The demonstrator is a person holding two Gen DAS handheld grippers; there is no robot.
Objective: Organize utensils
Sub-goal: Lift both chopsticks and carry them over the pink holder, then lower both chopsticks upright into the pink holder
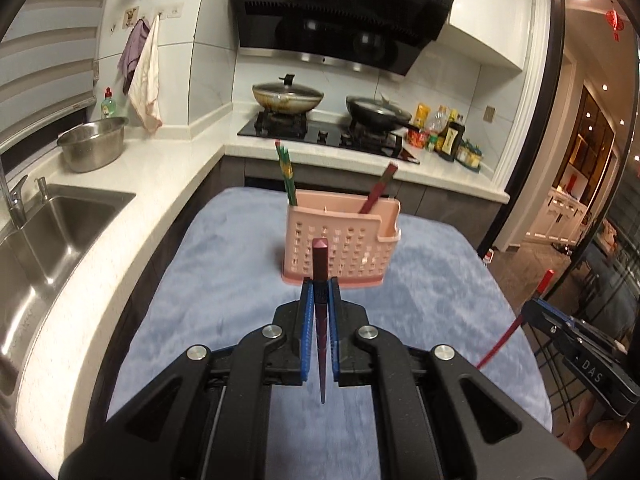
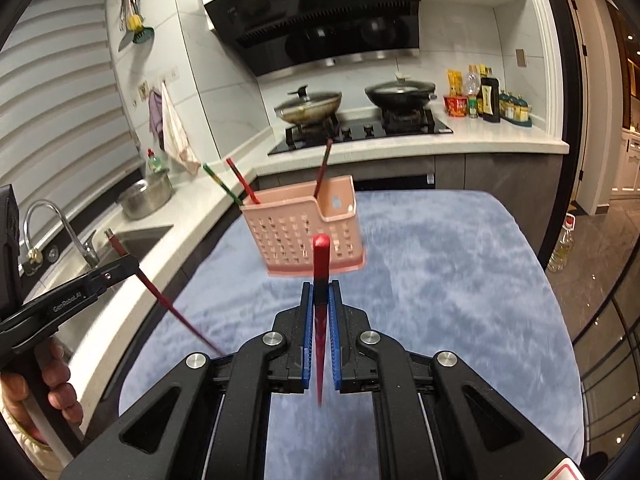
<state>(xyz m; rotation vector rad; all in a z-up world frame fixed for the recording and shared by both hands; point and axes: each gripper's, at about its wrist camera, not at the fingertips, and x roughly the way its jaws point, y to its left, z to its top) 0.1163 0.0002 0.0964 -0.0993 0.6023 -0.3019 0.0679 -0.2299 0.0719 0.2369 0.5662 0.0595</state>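
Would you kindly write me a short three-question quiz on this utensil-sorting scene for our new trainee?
1. True or false: the left gripper is empty.
2. What does the right gripper hold? A) a spoon B) a red chopstick C) a fork
3. Fill in: the pink holder stands on a blue ____.

Key
1. False; it is shut on a dark red chopstick.
2. B; the red chopstick sits between its blue pads.
3. Cloth; the blue cloth covers the table.
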